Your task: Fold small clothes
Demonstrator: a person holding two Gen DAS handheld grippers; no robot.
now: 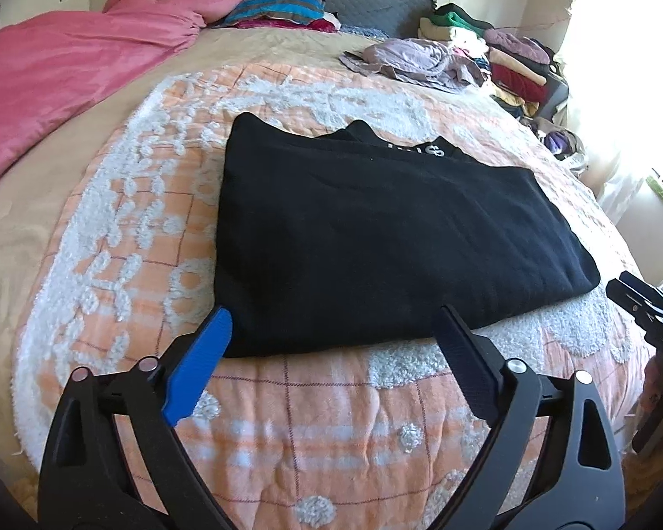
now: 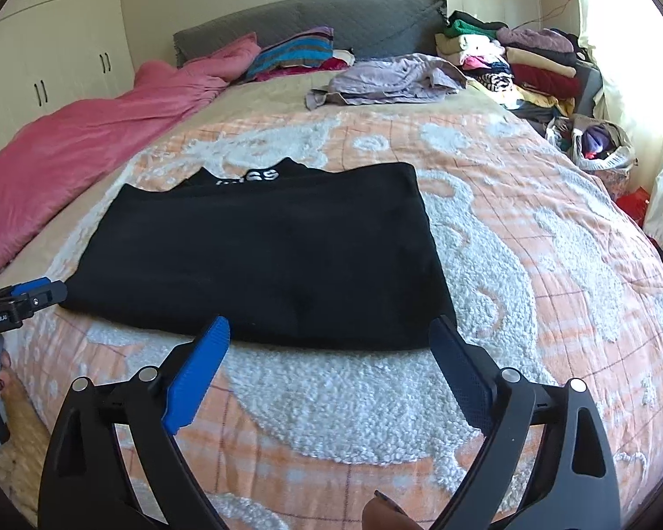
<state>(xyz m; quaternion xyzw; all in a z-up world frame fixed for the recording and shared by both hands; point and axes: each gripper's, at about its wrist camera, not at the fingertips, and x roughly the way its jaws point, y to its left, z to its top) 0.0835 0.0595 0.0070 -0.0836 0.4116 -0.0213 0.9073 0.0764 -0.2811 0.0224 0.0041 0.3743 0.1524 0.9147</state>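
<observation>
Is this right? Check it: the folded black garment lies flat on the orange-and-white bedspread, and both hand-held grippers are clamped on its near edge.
One thing is wrong: neither grips it. The left hand-held gripper and the right hand-held gripper stand open, pads clear of the black garment, as each wrist view shows. The garment does lie folded flat on the orange-and-white bedspread.

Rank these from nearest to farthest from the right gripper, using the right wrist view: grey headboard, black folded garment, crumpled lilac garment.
From the right gripper:
1. Black folded garment, just ahead of the fingertips, on the quilt.
2. Crumpled lilac garment, further up the bed, right of centre.
3. Grey headboard, at the far end.
</observation>
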